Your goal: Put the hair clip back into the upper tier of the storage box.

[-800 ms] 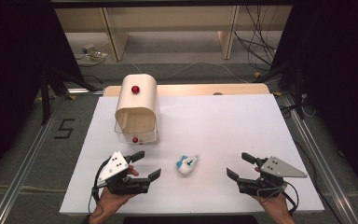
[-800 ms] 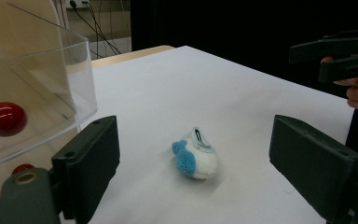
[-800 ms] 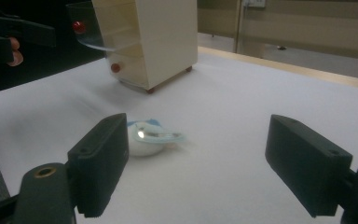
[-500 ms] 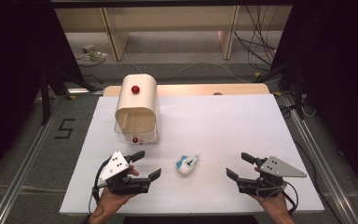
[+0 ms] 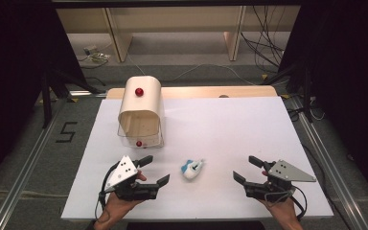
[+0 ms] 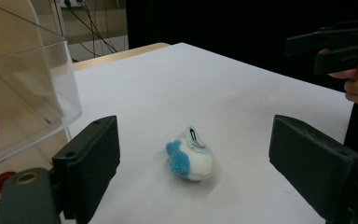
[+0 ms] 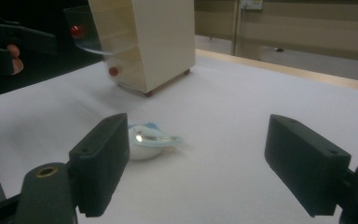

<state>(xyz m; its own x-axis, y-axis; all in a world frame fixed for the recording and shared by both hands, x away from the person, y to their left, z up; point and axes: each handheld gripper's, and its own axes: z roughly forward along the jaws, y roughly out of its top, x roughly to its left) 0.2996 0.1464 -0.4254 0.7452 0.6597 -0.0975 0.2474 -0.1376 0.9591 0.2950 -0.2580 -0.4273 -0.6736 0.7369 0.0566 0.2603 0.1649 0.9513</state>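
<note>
High view: small white plush toy with blue tufts (image 5: 191, 168) lies on the white tabletop (image 5: 230, 129), between the two tools and apart from both. Left gripper (image 5: 152, 171) rests at the near-left edge, jaws spread, nothing held. Right gripper (image 5: 249, 168) at the near right, jaws likewise spread and empty. Cream bread-bin-style box with a clear roll-up door and red knobs (image 5: 141, 111) stands behind the toy, door part raised.

Risk, judged: the toy looks soft and light; a one-sided approach could nudge it across the smooth top rather than pinch it. The left gripper sits just beside the box's clear door (image 6: 28, 93), so a wide swing could knock it.

Unclear: the toy's form; the pale-blue loop on it (image 7: 156, 135) is blurred. Box interior hard to make out
</note>
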